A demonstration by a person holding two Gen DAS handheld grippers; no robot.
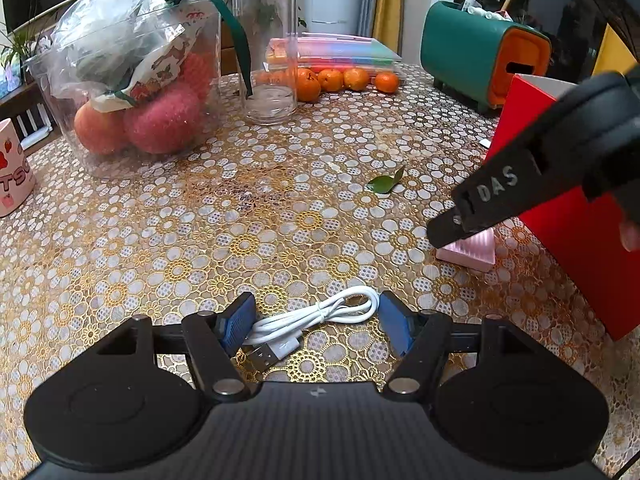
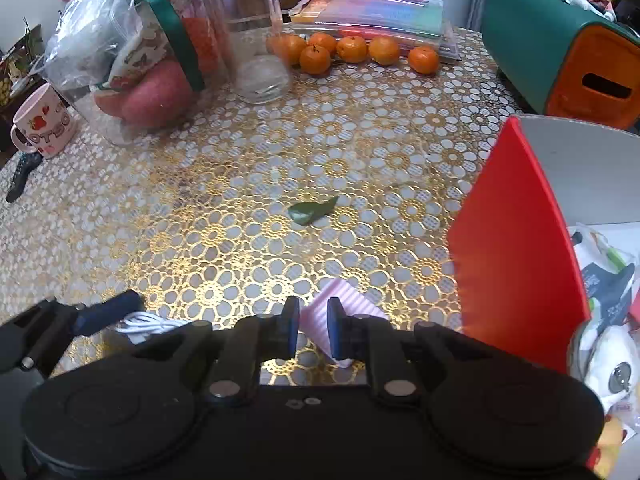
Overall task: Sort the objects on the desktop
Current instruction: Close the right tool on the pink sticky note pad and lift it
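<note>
A coiled white USB cable (image 1: 316, 318) lies on the flowered tablecloth between the open fingers of my left gripper (image 1: 316, 326); it also shows in the right wrist view (image 2: 150, 324). A pink ribbed box (image 2: 340, 312) lies beside the red box (image 2: 516, 248); it also shows in the left wrist view (image 1: 472, 250). My right gripper (image 2: 313, 328) has its jaws close on both sides of the pink box's near end, and it shows from outside in the left wrist view (image 1: 444, 236). The red box holds several small items.
A green leaf (image 1: 386, 182) lies mid-table. At the back stand a clear tub of apples (image 1: 132, 112), a glass jar (image 1: 268, 48), several tangerines (image 1: 332, 80), stacked plastic cases (image 1: 340, 54) and a green-orange holder (image 1: 484, 56). A pink mug (image 2: 42, 122) and a remote (image 2: 22, 174) sit left.
</note>
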